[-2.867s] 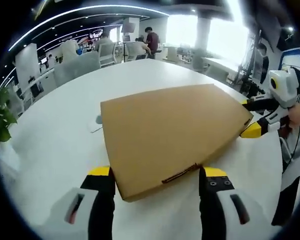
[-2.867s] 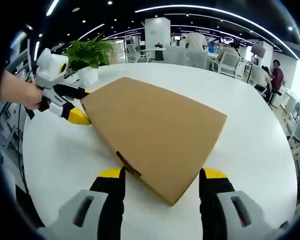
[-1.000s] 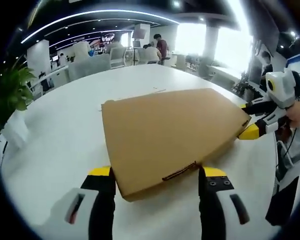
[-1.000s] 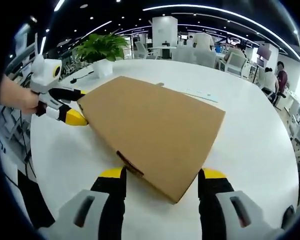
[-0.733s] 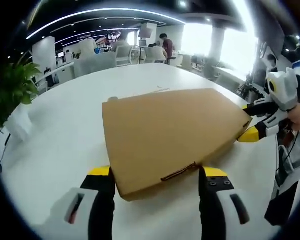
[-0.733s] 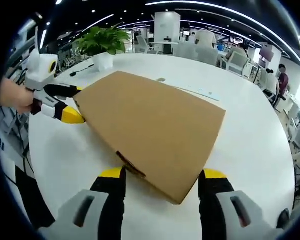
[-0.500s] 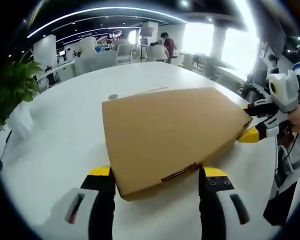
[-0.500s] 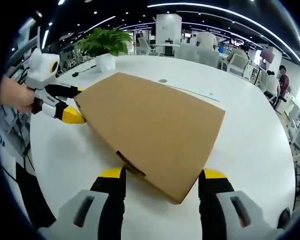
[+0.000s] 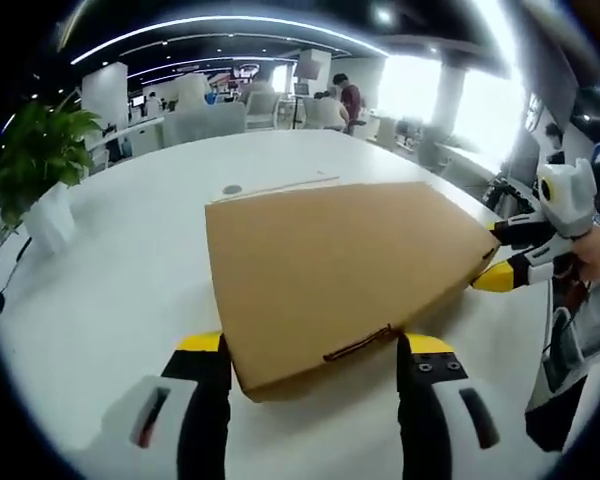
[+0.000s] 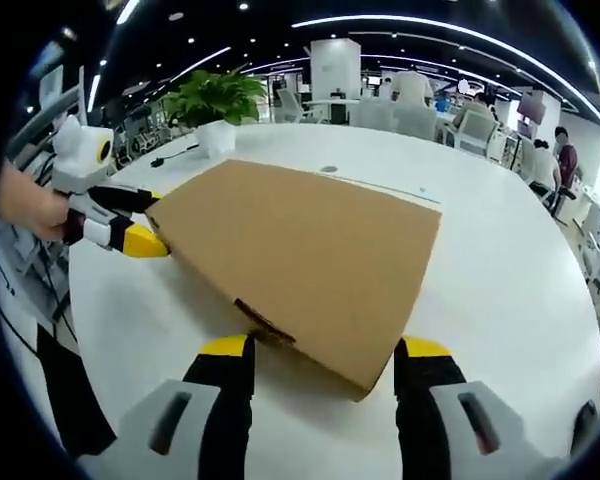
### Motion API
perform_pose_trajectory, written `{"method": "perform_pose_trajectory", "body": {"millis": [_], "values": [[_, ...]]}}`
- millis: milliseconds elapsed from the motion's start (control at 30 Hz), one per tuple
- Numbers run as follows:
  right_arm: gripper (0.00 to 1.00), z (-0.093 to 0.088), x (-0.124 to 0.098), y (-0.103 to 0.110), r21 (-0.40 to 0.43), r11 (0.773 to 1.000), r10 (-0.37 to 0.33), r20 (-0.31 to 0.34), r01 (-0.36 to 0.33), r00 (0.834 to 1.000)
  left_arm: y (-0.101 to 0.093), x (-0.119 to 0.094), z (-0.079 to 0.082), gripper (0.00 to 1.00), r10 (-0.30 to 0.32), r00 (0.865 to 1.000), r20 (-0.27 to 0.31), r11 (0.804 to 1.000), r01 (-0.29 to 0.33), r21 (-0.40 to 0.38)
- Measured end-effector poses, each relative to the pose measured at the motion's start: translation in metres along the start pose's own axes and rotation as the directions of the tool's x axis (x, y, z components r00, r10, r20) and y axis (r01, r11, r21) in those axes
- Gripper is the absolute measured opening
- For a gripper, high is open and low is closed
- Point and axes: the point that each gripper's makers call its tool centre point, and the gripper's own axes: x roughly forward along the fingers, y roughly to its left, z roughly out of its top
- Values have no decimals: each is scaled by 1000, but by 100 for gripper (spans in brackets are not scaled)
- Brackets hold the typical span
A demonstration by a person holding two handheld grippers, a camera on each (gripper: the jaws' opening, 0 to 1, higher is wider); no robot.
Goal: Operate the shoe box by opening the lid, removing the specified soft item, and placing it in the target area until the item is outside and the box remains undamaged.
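1. While the left tool (image 9: 312, 350) is reaching in along its own two yellow-tipped jaws, those jaws are standing spread on either side of one corner of the single shoe box (image 9: 338, 268); whether they are pressing the cardboard or merely flanking it, I cannot tell.
2. Seen in the right gripper view, the right tool (image 10: 322, 354) is sitting likewise at another corner of the shoe box (image 10: 298, 258), jaws apart to both sides of it, and whether it is gripping I cannot tell.
3. One brown box is lying with its lid closed and flat on the white surface (image 9: 130, 270), with a small torn slit at each near edge.
4. Each tool is showing at the box's far corner in the other's view, a hand (image 10: 25, 205) holding the left one.
5. One small round disc (image 9: 232, 189) is sitting just beyond the box.
6. One potted plant (image 10: 212, 105) is standing farther back.
7. Several people are sitting or standing at distant desks.
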Motion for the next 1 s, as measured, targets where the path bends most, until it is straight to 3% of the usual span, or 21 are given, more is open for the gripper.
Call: {"method": "perform_pose_trajectory", "body": {"millis": [267, 300, 1000], "values": [[54, -5, -5, 3, -30, 999, 14, -15, -15, 1000, -7, -7, -6, 68, 12, 1000, -7, 1000, -12, -14], [54, -10, -9, 4, -76, 997, 15, -33, -17, 999, -10, -10, -9, 68, 14, 1000, -11, 1000, -14, -18], [53, -16, -17, 6, -110, 991, 67, -34, -71, 997, -24, -25, -24, 67, 50, 999, -15, 996, -51, -72]]}}
